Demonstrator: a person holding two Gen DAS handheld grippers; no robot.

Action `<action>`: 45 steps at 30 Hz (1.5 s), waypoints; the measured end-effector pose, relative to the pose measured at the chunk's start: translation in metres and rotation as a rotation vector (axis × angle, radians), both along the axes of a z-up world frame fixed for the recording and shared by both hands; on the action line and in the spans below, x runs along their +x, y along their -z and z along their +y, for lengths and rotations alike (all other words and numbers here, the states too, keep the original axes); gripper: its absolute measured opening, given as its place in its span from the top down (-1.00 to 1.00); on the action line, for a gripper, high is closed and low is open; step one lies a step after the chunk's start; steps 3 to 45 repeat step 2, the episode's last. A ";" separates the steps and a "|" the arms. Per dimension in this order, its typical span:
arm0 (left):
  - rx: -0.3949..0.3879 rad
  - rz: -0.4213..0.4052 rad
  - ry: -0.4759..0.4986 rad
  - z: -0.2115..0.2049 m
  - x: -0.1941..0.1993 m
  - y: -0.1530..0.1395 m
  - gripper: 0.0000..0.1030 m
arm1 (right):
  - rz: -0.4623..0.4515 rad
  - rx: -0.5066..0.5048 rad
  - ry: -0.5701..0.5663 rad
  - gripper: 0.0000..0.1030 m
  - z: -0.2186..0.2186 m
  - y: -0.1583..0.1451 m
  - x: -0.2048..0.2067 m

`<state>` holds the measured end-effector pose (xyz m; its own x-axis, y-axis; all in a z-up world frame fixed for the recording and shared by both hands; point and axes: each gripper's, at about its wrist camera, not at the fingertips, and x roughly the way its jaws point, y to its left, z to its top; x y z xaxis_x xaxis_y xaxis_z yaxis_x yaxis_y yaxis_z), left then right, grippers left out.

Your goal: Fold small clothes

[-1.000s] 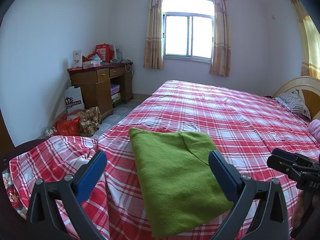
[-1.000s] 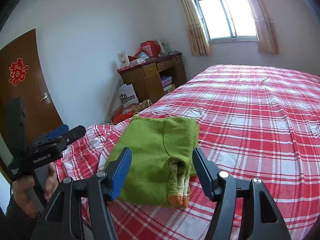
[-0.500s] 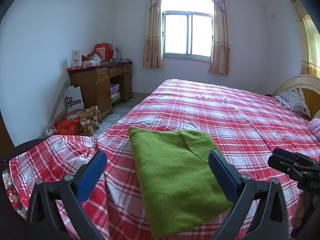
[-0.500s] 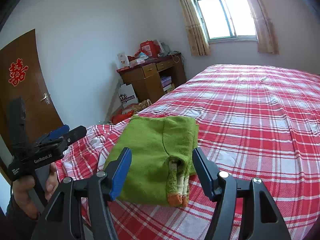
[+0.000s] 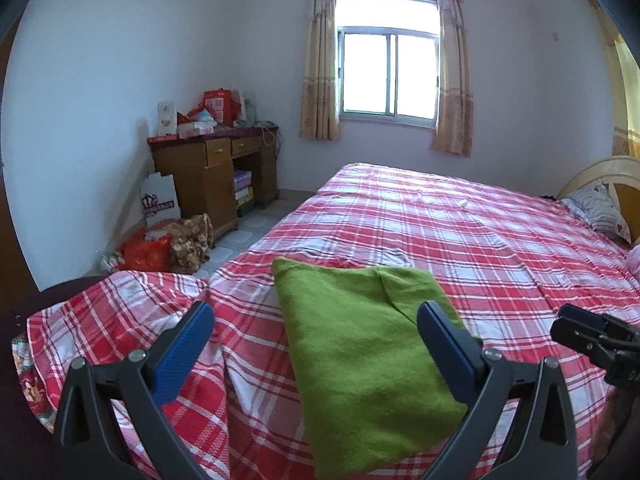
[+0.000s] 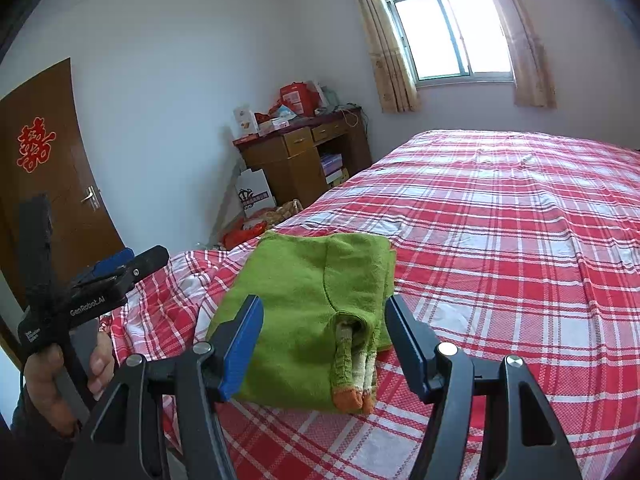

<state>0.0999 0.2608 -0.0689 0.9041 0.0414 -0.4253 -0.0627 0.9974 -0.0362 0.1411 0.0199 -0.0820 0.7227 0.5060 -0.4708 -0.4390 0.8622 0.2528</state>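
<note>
A green knitted garment [image 5: 360, 356] lies folded in a flat rectangle on the red plaid bed [image 5: 460, 224]. In the right wrist view the garment [image 6: 304, 304] shows a sleeve with an orange cuff [image 6: 354, 398] at its near edge. My left gripper [image 5: 316, 328] is open and empty, held above the garment's near part. My right gripper [image 6: 322, 320] is open and empty, hovering just in front of the cuff end. The right gripper also shows at the right edge of the left wrist view [image 5: 588, 336]; the left gripper shows at the left of the right wrist view [image 6: 116, 272].
A wooden desk [image 5: 212, 176] with boxes stands against the far left wall, bags [image 5: 160, 248] on the floor beside it. A brown door [image 6: 44, 184] is at left. A pillow [image 5: 596, 208] and headboard are at far right. The bedsheet bunches at the near-left corner [image 5: 120, 312].
Almost nothing has moved. Both grippers stay open over the folded garment with only a slight drift of the views.
</note>
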 end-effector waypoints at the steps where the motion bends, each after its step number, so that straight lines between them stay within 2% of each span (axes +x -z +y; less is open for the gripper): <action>1: 0.004 -0.003 -0.003 0.000 0.000 0.000 -1.00 | 0.001 0.000 0.001 -0.25 0.000 0.000 0.000; 45: 0.003 -0.007 -0.004 0.000 0.000 0.000 -1.00 | 0.001 -0.001 0.002 -0.25 0.000 0.000 0.000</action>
